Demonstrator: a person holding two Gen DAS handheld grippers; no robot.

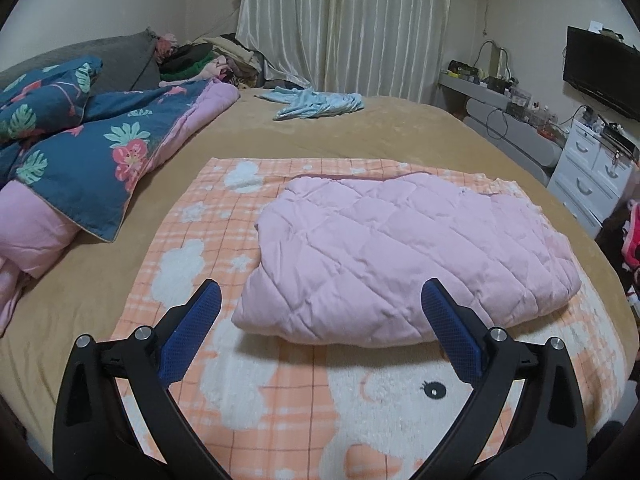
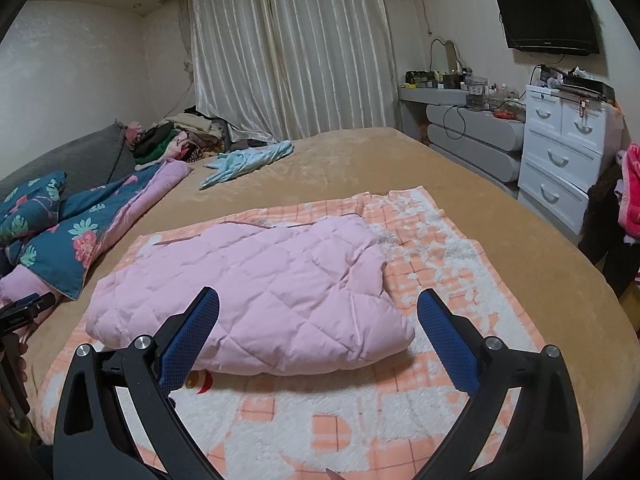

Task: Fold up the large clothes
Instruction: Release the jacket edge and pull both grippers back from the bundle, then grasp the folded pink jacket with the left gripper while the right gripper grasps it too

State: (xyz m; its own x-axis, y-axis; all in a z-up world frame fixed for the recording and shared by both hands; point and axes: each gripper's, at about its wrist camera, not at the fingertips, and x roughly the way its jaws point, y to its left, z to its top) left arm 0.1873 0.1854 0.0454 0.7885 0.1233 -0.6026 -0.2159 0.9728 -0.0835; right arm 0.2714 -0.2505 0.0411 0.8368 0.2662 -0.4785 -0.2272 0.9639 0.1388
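Lying folded on the orange-checked fleece blanket [image 1: 208, 216] atop the tan bed [image 1: 360, 132], the pink quilted garment [image 1: 400, 252] rests untouched; left tongs [image 1: 320, 312] and right tongs [image 2: 318, 314] stand fully open, empty, near the blanket's front edge.

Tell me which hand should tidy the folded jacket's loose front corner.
Probably the left gripper: its open fingers frame the pink jacket at that bulging near-left corner. The right gripper, also open, faces the jacket's right end.

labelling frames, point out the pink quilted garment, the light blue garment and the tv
pink quilted garment [image 1: 404, 248], left wrist view, middle of its folded top
light blue garment [image 2: 248, 162], right wrist view, middle of the crumpled cloth
tv [image 2: 546, 16], right wrist view, centre of the dark screen
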